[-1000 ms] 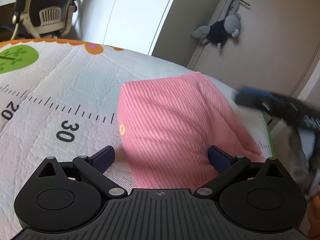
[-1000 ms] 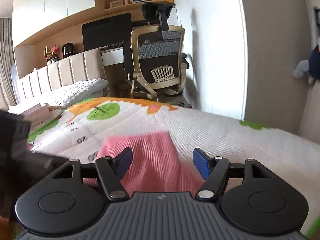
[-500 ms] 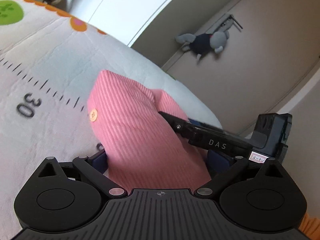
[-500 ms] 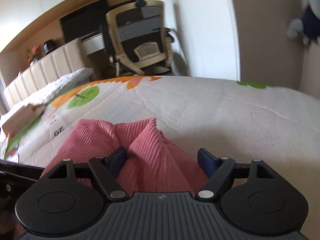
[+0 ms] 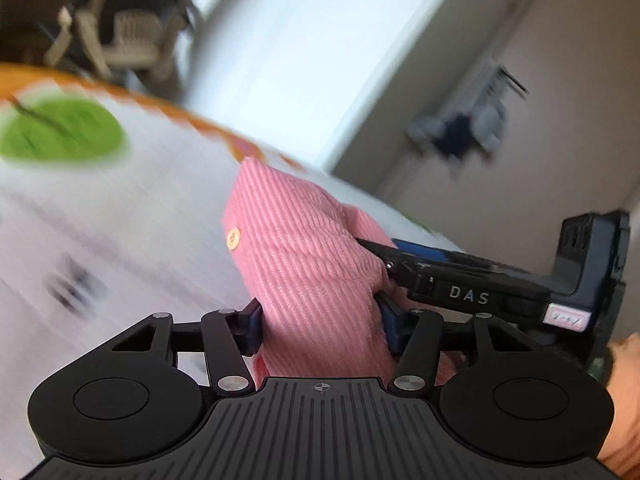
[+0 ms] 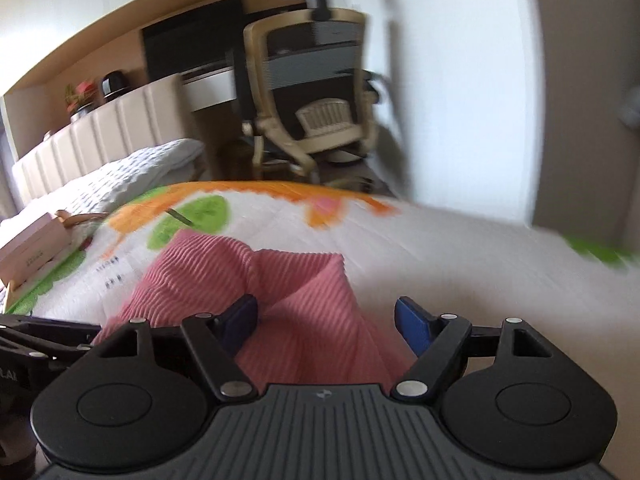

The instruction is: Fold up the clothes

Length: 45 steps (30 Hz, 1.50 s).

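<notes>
A: Where is the pink ribbed garment [image 5: 304, 276] right now?

B: Bunched up and lifted off the printed bed cover [image 5: 120, 216], held between both tools. The left gripper [image 5: 318, 320] has its blue pads pressed into the cloth on either side, so it is clamped on the garment.

A: And the other one?

B: The right gripper [image 6: 326, 322] has cloth between its fingers, but the right pad stands clear of the fabric. I cannot tell whether it truly grips.

A: Why hold it like that?

B: My guess: pinching one edge at two points lets the person carry it over in a fold.

A: What's around it?

B: The cover shows a green leaf and orange border. Beyond stand an office chair [image 6: 316, 92], a padded headboard [image 6: 104, 136], and a soft toy [image 5: 460, 132] hanging on the door. A pink box [image 6: 30, 248] lies at the bed's edge.
</notes>
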Available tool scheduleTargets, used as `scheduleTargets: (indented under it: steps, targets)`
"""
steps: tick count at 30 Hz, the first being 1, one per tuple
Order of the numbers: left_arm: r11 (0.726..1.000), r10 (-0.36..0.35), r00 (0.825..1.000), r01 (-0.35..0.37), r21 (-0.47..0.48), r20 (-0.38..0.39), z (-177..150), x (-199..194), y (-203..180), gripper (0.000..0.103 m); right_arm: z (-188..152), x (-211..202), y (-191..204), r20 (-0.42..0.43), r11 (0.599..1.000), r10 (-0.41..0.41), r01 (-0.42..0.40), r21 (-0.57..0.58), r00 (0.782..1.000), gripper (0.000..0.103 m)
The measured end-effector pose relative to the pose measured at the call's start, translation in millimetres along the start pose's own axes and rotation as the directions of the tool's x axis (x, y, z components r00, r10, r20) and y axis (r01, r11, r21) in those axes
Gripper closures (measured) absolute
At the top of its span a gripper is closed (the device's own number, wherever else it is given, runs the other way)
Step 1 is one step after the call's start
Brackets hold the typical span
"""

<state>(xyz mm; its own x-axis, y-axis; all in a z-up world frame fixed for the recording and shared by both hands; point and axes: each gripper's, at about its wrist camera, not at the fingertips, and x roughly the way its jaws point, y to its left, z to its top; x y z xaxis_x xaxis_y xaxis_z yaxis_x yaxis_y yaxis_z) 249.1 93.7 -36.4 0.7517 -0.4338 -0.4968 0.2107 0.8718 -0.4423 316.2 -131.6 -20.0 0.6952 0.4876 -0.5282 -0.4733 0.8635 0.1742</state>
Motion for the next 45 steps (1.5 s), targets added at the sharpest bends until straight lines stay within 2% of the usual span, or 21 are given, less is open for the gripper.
scheduleTargets:
  steps: [3, 4, 6, 8, 11, 13, 15, 19, 21, 25, 29, 31, 34, 38, 40, 42, 45]
  targets:
    - [0.990, 0.129, 0.989, -0.132, 0.041, 0.073, 23.6, -4.5, 30.6, 0.044, 24.3, 44.7, 25.7, -0.022, 0.999, 0.006, -0.007, -0.049, 1.000, 0.026]
    - [0.984, 0.170, 0.982, -0.174, 0.045, 0.080, 30.0, -2.9, 40.9, 0.043, 28.4, 57.5, 33.1, -0.025, 0.996, -0.023, 0.021, -0.081, 0.999, 0.026]
    - [0.978, 0.207, 0.977, -0.208, 0.015, 0.052, 36.3, 1.3, 59.2, 0.042, 32.1, 66.7, 39.5, -0.014, 0.994, -0.060, 0.058, -0.097, 0.998, 0.026]
    - [0.979, 0.203, 0.978, -0.203, 0.010, 0.046, 34.2, -0.3, 66.3, 0.039, 29.3, 57.0, 38.7, -0.011, 0.996, -0.037, 0.036, -0.081, 0.999, 0.025]
    - [0.975, 0.211, 0.975, -0.215, 0.063, 0.066, 27.9, -1.1, 62.8, 0.034, 13.6, 43.3, 39.5, -0.051, 0.988, -0.042, 0.034, -0.149, 0.998, 0.020]
    - [0.974, 0.211, 0.975, -0.216, 0.076, 0.067, 26.2, -0.5, 62.9, 0.028, -4.6, 40.1, 42.7, -0.090, 0.964, -0.103, 0.077, -0.255, 0.991, 0.020]
    - [0.973, 0.211, 0.976, -0.216, 0.083, 0.061, 22.7, -0.9, 64.1, 0.021, -16.2, 36.4, 45.2, -0.073, 0.941, -0.148, 0.118, -0.319, 0.986, 0.018]
    - [0.963, 0.249, 0.966, -0.254, 0.088, 0.064, 12.7, -12.7, 62.7, 0.013, -21.8, 24.5, 41.3, -0.075, 0.955, -0.168, 0.143, -0.261, 0.983, 0.017]
    - [0.956, 0.279, 0.957, -0.285, 0.069, 0.082, 3.7, -24.4, 57.8, 0.010, -27.7, 15.6, 41.9, -0.067, 0.960, -0.170, 0.150, -0.238, 0.983, 0.016]
    - [0.936, 0.344, 0.934, -0.349, 0.048, 0.099, -28.8, -56.6, 32.9, 0.007, -47.7, -20.6, 46.0, -0.048, 0.976, -0.137, 0.127, -0.179, 0.989, 0.000]
    - [0.922, 0.359, 0.928, -0.369, 0.120, 0.095, -74.2, -81.0, -5.6, 0.005, -73.2, -62.0, 50.4, -0.039, 0.987, -0.073, 0.066, -0.148, 0.997, 0.000]
    - [0.914, 0.365, 0.923, -0.380, 0.141, 0.120, -87.5, -92.7, -23.6, 0.001, -87.9, -78.1, 54.6, -0.051, 0.984, -0.064, 0.054, -0.169, 0.997, 0.000]
    - [0.900, 0.387, 0.914, -0.403, 0.163, 0.125, -101.6, -98.4, -44.4, 0.000, -106.9, -88.5, 62.2, -0.137, 0.976, -0.079, 0.049, -0.214, 0.987, 0.000]
    - [0.864, 0.447, 0.887, -0.462, 0.202, 0.116, -117.9, -97.1, -65.8, 0.000, -122.8, -104.8, 68.1, -0.069, 0.962, -0.143, 0.122, -0.244, 0.987, 0.000]
    - [0.854, 0.478, 0.876, -0.482, 0.195, 0.068, -124.3, -92.9, -66.2, 0.000, -124.3, -108.4, 68.3, -0.030, 0.955, -0.180, 0.167, -0.247, 0.983, 0.000]
    - [0.853, 0.492, 0.870, -0.489, 0.184, 0.034, -126.6, -90.7, -64.2, 0.000, -122.0, -105.0, 63.9, -0.043, 0.955, -0.190, 0.175, -0.239, 0.981, 0.000]
    - [0.846, 0.505, 0.863, -0.502, 0.180, 0.032, -126.8, -89.9, -63.0, 0.000, -120.7, -101.5, 57.2, -0.066, 0.962, -0.183, 0.165, -0.216, 0.981, 0.000]
